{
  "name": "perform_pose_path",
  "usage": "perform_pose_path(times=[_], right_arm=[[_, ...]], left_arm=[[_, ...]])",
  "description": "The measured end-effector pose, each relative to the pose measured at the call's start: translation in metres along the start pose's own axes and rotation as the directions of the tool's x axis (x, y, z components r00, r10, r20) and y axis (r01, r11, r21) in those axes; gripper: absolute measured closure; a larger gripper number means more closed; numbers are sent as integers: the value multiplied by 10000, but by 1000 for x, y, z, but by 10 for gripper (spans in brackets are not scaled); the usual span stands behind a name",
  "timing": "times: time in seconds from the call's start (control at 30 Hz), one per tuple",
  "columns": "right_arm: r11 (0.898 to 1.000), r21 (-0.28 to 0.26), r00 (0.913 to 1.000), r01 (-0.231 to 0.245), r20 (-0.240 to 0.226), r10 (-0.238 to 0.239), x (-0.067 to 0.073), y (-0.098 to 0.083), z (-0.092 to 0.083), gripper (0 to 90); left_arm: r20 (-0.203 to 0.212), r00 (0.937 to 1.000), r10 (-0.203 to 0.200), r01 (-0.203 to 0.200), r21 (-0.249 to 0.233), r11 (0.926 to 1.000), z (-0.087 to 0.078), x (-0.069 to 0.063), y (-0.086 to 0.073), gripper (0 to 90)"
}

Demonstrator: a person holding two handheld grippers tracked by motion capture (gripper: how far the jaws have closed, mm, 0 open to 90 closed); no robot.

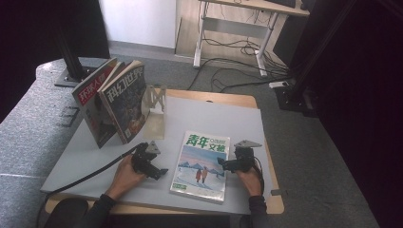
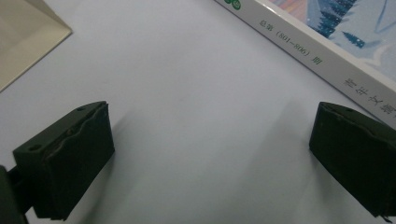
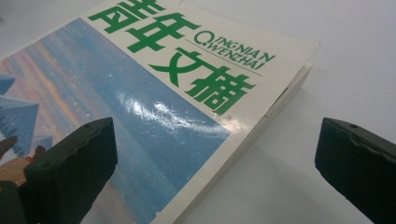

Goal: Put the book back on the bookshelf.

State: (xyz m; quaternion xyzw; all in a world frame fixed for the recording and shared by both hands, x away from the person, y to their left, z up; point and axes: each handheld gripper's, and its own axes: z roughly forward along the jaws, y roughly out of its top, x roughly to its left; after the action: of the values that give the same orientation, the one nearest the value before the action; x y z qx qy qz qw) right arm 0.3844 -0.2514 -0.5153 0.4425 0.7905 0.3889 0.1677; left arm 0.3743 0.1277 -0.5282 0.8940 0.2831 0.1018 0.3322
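Note:
A magazine [image 1: 202, 166] with green Chinese title lettering and a snowy blue cover lies flat on the grey mat [image 1: 214, 118]. My left gripper [image 1: 160, 172] is just left of its spine, open, with bare mat between its jaws [image 2: 210, 116]; the magazine's spine [image 2: 322, 56] runs past the upper right. My right gripper [image 1: 223, 165] is at the magazine's right edge, open. In the right gripper view [image 3: 217, 128] one jaw hovers over the cover [image 3: 154, 107] and the other over the mat, with the page edge between them.
Two more magazines [image 1: 122, 102] stand leaning at the back left against a pale bookend [image 1: 156, 107], whose base plate [image 2: 23, 37] lies near my left gripper. A cable trails left off the table. Behind the table is a desk frame with floor cables.

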Motion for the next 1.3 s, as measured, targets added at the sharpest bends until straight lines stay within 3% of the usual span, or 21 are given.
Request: perform_pose_path(times=[0.3,0.87,1.3], right_arm=[[9996,279,9998,106,-180,-101,1,-3,8,0],[9974,596,9932,-411,-1067,473,-2,-4,20,0],[9937,1053,9923,-373,-1137,493,-1,4,24,0]], left_arm=[[-11,10000,28,-28,-39,10000,0,0,-1,0],[-11,10000,18,-18,-52,10000,0,0,-1,0],[-5,10000,12,-12,-54,10000,0,0,-1,0]])
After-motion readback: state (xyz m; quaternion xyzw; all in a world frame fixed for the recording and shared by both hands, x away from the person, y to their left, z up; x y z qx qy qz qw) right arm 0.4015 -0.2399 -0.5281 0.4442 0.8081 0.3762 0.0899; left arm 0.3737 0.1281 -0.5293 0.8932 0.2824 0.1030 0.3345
